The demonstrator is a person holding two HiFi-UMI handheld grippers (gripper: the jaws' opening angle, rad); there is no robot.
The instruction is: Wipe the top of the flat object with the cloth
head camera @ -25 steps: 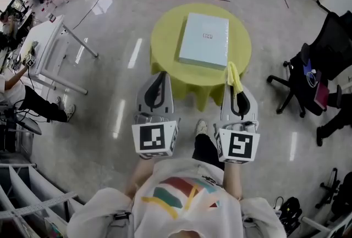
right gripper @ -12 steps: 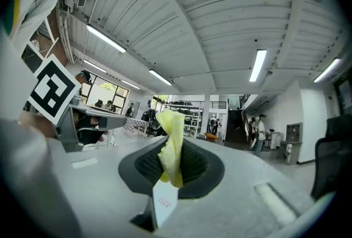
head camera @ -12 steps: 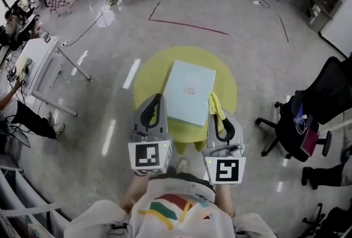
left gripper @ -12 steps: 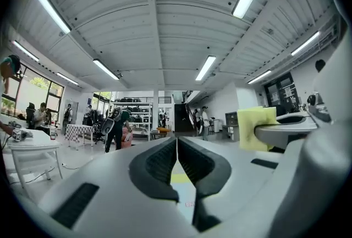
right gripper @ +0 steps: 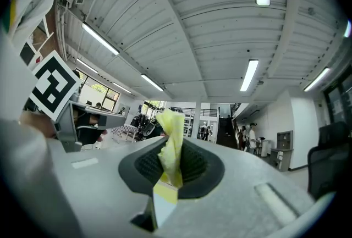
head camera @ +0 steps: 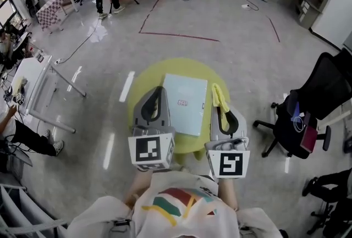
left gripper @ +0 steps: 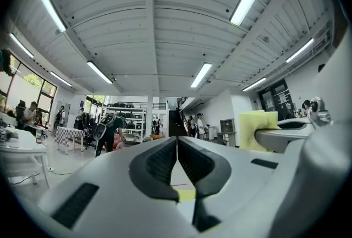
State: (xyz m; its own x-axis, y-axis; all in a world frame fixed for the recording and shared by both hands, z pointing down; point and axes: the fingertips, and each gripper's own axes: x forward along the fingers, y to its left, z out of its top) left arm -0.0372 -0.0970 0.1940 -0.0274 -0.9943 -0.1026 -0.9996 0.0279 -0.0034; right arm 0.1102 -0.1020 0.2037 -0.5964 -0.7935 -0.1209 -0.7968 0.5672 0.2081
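the pale blue flat rectangular object (head camera: 186, 103) looks smooth and matt, perhaps card or plastic. the thin yellow cloth (right gripper: 171, 138) is soft and crumpled. the yellow fabric table cover (head camera: 144, 91) looks dull. the left gripper (left gripper: 177, 161) and right gripper (right gripper: 170, 171) have matt grey plastic shells with dark ribbed pads (left gripper: 158, 162). the grey floor (head camera: 236, 33) is glossy.

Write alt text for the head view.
A person holds two grippers either side of a pale blue flat box on a round yellow table. The right gripper grips a yellow cloth; the left gripper is shut, empty.
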